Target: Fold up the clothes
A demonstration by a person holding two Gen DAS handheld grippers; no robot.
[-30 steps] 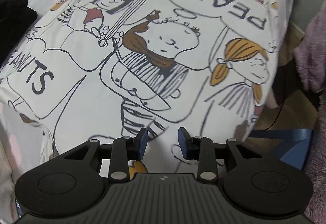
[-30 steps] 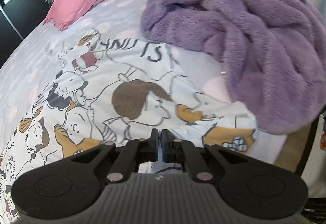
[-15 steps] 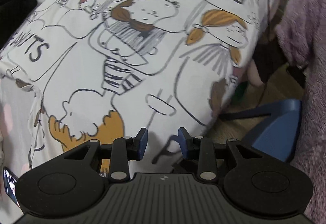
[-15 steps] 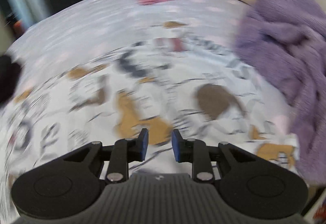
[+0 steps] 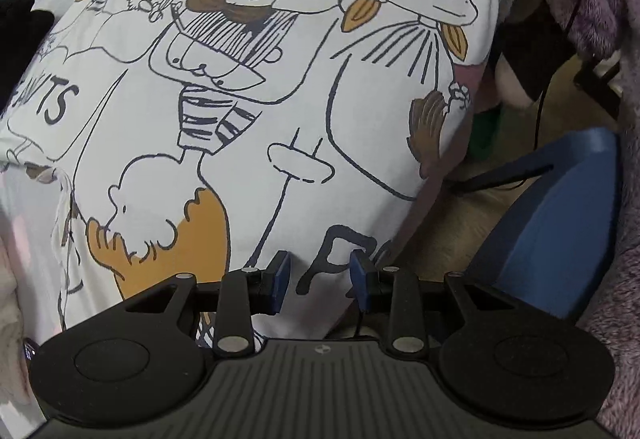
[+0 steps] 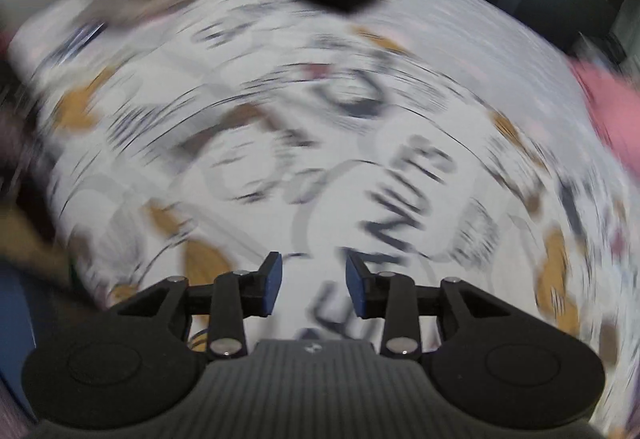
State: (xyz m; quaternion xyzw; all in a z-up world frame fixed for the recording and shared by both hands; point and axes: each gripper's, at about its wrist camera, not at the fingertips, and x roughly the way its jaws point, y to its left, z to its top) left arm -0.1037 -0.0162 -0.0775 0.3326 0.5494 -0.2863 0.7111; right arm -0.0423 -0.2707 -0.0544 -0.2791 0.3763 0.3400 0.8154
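Right hand-held gripper (image 6: 313, 285) now empty, parted wider, swung across blurred, seemingly cartoon-print garment (image 6: 320, 143), left hand-held gripper (image 5: 320, 285) agape

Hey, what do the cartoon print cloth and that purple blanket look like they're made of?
The cartoon print cloth looks like thin, smooth matte woven fabric, perhaps cotton: it lies flat with crisp printed lines. The purple blanket looks like plush fleece, judging by its fuzzy pile.
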